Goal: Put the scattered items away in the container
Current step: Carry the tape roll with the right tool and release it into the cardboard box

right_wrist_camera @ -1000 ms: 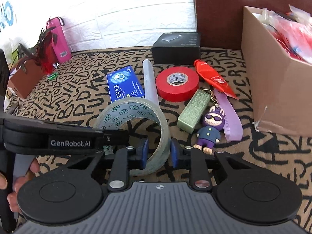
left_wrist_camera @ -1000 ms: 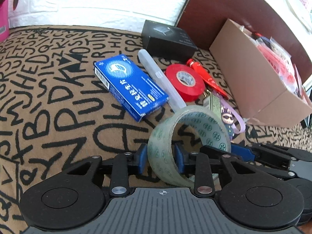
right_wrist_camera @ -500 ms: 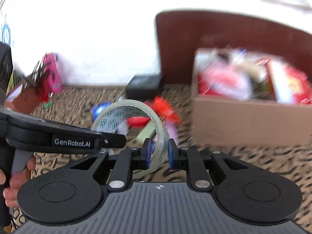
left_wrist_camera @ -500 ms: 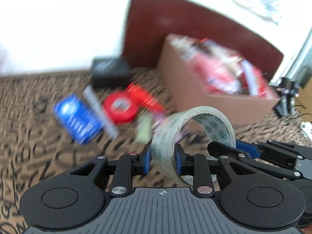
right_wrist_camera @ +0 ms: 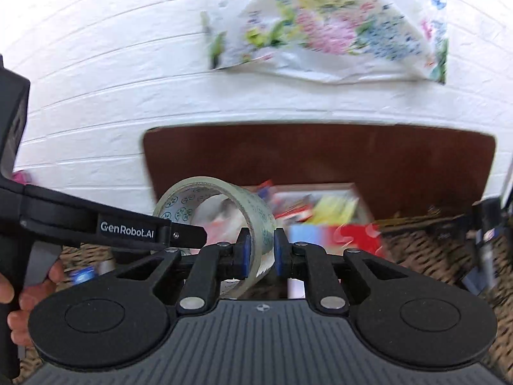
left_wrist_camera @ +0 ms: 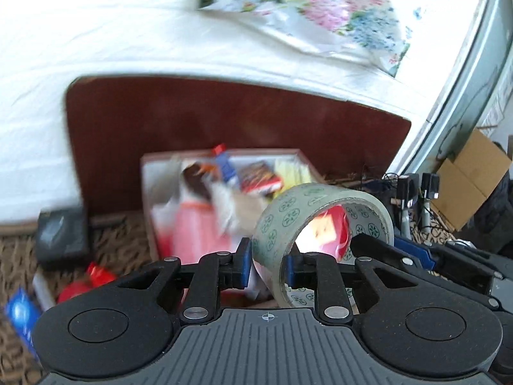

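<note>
A clear tape roll with green printed marks (left_wrist_camera: 290,221) is held by both grippers at once, up in the air. My left gripper (left_wrist_camera: 265,269) is shut on its left wall; my right gripper (right_wrist_camera: 259,254) is shut on the opposite wall (right_wrist_camera: 256,224). The roll hangs in front of and over the near part of the cardboard box (left_wrist_camera: 147,199), which is full of packets. The box also shows, blurred, in the right wrist view (right_wrist_camera: 320,205). The right gripper's body (left_wrist_camera: 449,263) is at the right in the left wrist view.
On the lettered cloth at the left lie a black box (left_wrist_camera: 61,234), a red tape roll (left_wrist_camera: 72,290) and a blue box (left_wrist_camera: 19,314). A dark red headboard (right_wrist_camera: 320,157) and white brick wall stand behind. Cables and a second carton (left_wrist_camera: 465,183) are at the far right.
Both grippers have lifted the tape roll off the cloth and carried it right and up, from beside the scattered items to over the cardboard box. Both views tilted upward.
</note>
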A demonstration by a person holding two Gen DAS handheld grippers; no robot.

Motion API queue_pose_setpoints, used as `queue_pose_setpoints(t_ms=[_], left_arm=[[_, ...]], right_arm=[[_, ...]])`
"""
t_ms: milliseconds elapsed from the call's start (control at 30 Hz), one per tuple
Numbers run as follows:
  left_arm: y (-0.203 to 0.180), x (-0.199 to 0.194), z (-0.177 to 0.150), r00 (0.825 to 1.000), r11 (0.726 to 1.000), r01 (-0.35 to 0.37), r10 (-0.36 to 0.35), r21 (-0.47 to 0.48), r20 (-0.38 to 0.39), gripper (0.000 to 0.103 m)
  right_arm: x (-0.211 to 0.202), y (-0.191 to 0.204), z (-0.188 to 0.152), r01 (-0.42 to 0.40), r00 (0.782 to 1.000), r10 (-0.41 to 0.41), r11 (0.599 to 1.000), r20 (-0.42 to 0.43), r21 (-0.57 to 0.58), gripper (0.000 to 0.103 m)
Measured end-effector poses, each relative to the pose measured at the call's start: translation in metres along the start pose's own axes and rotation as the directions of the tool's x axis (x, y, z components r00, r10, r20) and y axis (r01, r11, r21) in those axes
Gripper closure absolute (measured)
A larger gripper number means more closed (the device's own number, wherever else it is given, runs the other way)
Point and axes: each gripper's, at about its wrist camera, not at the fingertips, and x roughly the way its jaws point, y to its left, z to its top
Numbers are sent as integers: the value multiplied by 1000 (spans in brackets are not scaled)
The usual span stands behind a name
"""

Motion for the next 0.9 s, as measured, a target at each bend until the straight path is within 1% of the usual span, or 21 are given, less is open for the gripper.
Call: queue_pose_setpoints(t_ms=[100,200,333,467,500,533,600,633,667,700,733,767,900], left_arm=[[-9,29,23,1000,1000,20,-21,-16,-23,82],[-11,57,40,1000,999,20,-21,-39,-20,81],[-9,97,59,999,999,4,-5,-38,-40,79],[5,132,69,997,997,11,-17,-78,-79,77],[9,140,70,996,996,12,-20,-88,-89,64],[12,147,71,995,995,12,-21,-95,-99,64],[17,159,72,994,995,-6,-6,-102,-113,44],[19,162,72,994,994,-37,25,-106,-111,38],[21,162,72,994,993,-56,45,-108,-101,36],[24,161,71,996,993,-54,46,-106,-76,27],[25,160,71,997,994,-49,43,-99,-59,25],[26,161,71,998,995,-44,39,-90,-55,25],[21,165,68,998,997,-30,26,-65,-62,25]], right_arm=[[21,-27,17,18,1000,-18,999,-16,38,87],[45,-44,31,33,999,-31,998,-28,49,87],[78,-55,44,51,998,-49,998,-49,39,87],[116,-66,49,57,995,-52,997,-90,50,87],[125,-69,49,55,993,-50,997,-103,54,87],[135,-71,49,49,991,-42,997,-125,55,87],[152,-75,47,44,987,-33,997,-158,64,87],[157,-77,46,59,987,-49,996,-153,62,83],[159,-78,45,76,988,-68,996,-142,52,73],[159,-79,43,90,988,-84,995,-126,42,69],[160,-80,41,100,989,-95,994,-115,34,63],[160,-82,38,102,989,-98,994,-114,30,62],[168,-86,29,95,985,-88,995,-150,37,62]])
